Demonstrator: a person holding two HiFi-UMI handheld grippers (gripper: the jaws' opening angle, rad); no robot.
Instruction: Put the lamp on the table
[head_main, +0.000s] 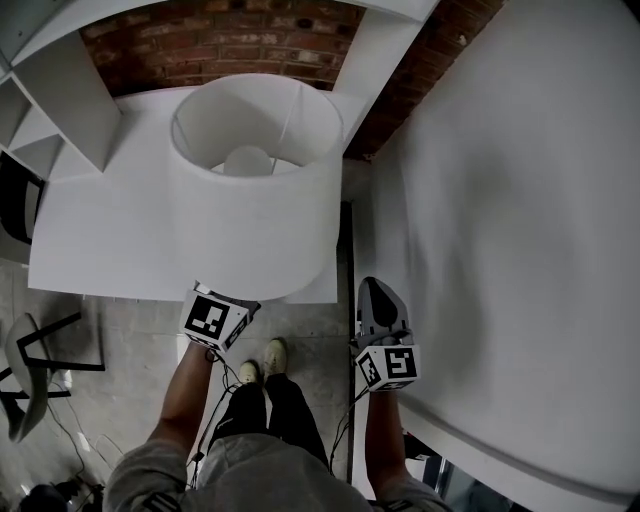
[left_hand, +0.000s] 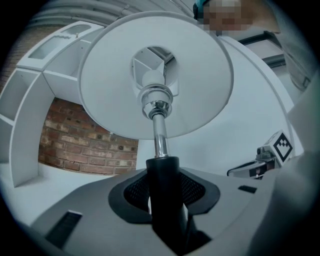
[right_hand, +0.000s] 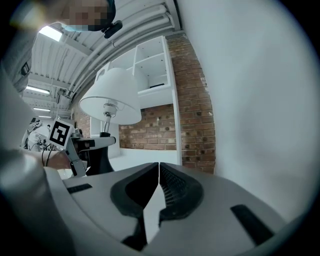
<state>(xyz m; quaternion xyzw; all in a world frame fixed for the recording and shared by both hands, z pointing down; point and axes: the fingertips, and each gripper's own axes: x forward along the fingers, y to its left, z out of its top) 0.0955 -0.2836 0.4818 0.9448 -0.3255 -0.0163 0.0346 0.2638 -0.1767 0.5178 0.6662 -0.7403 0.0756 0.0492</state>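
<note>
Your left gripper (left_hand: 162, 195) has its jaws clamped on the black sleeve (left_hand: 162, 172) at the foot of the lamp's (head_main: 250, 190) metal stem (left_hand: 160, 140). The white shade (left_hand: 110, 85) sits over the counter's (head_main: 95, 235) near edge, toward its right corner. You can't tell whether the base touches the counter. Your right gripper (right_hand: 158, 187) hangs just off that corner, jaws closed on nothing, beside the white wall (head_main: 520, 200).

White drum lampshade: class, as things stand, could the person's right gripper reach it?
Probably yes. The right gripper sits beside the white drum lampshade with open air between them, though its jaws are shut and would need opening. The left gripper clamps the lamp's black stem.
</note>
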